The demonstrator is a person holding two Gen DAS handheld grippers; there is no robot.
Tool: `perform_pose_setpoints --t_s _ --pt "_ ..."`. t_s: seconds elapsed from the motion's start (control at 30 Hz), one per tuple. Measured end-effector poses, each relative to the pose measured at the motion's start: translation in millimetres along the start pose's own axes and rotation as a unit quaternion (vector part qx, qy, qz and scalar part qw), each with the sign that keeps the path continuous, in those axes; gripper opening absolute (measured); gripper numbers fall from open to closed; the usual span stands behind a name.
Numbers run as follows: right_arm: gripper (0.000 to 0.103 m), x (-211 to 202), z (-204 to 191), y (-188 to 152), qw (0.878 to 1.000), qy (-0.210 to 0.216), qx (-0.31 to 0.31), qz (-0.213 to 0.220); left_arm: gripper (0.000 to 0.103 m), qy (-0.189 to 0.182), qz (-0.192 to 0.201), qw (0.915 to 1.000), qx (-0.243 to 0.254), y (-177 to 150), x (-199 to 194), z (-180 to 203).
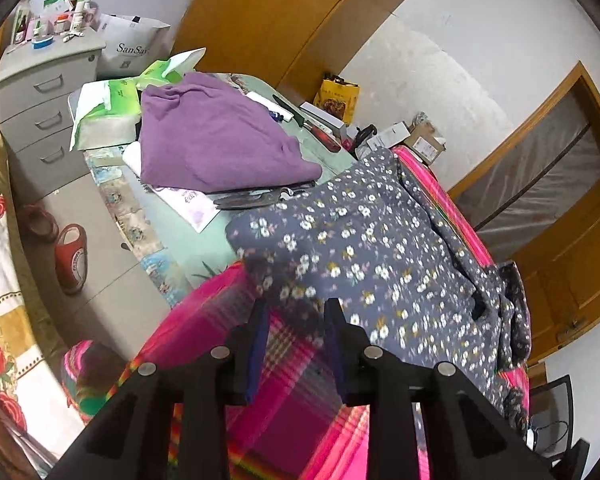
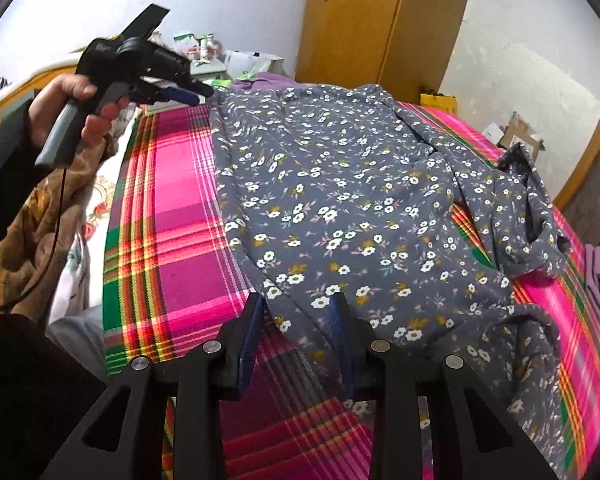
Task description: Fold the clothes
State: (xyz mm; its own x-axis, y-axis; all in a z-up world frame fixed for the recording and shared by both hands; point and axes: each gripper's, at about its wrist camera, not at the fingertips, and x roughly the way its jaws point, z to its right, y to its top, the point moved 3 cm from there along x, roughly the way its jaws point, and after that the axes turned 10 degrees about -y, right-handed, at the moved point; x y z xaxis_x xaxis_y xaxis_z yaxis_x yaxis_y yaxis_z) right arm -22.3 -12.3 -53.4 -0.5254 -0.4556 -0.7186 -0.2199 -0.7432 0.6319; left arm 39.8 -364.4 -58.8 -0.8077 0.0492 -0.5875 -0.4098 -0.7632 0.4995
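Floral garment [image 2: 340, 208]: grey-blue fabric printed with small white and yellow flowers, spread across the centre and right of the right wrist frame on a pink plaid bedspread [image 2: 172, 216]; one sleeve lies bunched toward the right edge of that frame. In the left wrist frame the same garment occupies the centre and right, and its upper corner overlaps the edge of a table [image 1: 220, 236] that stands against the bed. Right gripper [image 2: 296, 312]: lower centre of its own frame, jaws apart, nothing held between them; the near hem of the garment lies in the gap between the blue-padded fingers [image 2: 252, 328], and contact with the fabric cannot be confirmed. Left gripper [image 1: 296, 316]: lower centre of its own frame, jaws apart and empty, positioned just above the bedspread at the garment's lower left edge. In the right wrist frame the left gripper appears at upper left, gripped by the person's hand [image 2: 72, 108] on its grey handle, raised near the far left corner of the garment. A folded purple garment [image 1: 216, 140] rests on the table at upper centre of the left wrist frame. A grey drawer unit [image 1: 44, 96] stands at upper left, with red slippers [image 1: 72, 256] on the floor below it.
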Motion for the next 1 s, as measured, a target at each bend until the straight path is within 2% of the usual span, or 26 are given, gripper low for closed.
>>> perform_pose_setpoints --t_s 0.2,0.23,0.27,0.3,0.33,0.37,0.47,0.67,1.0 --pt "0.035 4 2 -1 1.0 0.001 0.002 -0.005 0.029 -0.007 0.003 0.9999 -0.015 5 7 -3" --pt "0.034 3 1 -1 1.0 0.002 0.0 -0.004 0.023 -0.008 0.004 0.9998 -0.017 6 8 -3" --pt "0.03 3 0 -1 1.0 0.003 -0.004 -0.003 0.013 -0.006 0.006 0.9999 -0.014 7 8 -3" --pt "0.027 2 -1 -1 1.0 0.003 -0.007 -0.002 0.009 -0.003 0.007 0.9999 -0.011 7 8 -3" --pt "0.015 2 -2 -1 1.0 0.003 -0.011 -0.001 0.003 -0.001 0.009 0.9999 -0.005 7 7 -1" --pt "0.008 1 -3 -1 1.0 0.005 -0.013 0.0 0.003 0.001 0.012 0.9999 0.0 7 6 0" --pt "0.004 -2 -6 -1 1.0 0.009 -0.018 0.003 0.002 0.012 0.02 0.9996 0.018 6 2 3" --pt "0.004 -16 -10 4 0.999 0.024 -0.015 0.017 0.002 0.017 0.034 0.999 0.024 5 -14 -4" --pt "0.004 -12 -23 -7 0.999 0.046 -0.015 0.004 0.002 0.031 0.014 0.999 0.03 -5 -8 -15"
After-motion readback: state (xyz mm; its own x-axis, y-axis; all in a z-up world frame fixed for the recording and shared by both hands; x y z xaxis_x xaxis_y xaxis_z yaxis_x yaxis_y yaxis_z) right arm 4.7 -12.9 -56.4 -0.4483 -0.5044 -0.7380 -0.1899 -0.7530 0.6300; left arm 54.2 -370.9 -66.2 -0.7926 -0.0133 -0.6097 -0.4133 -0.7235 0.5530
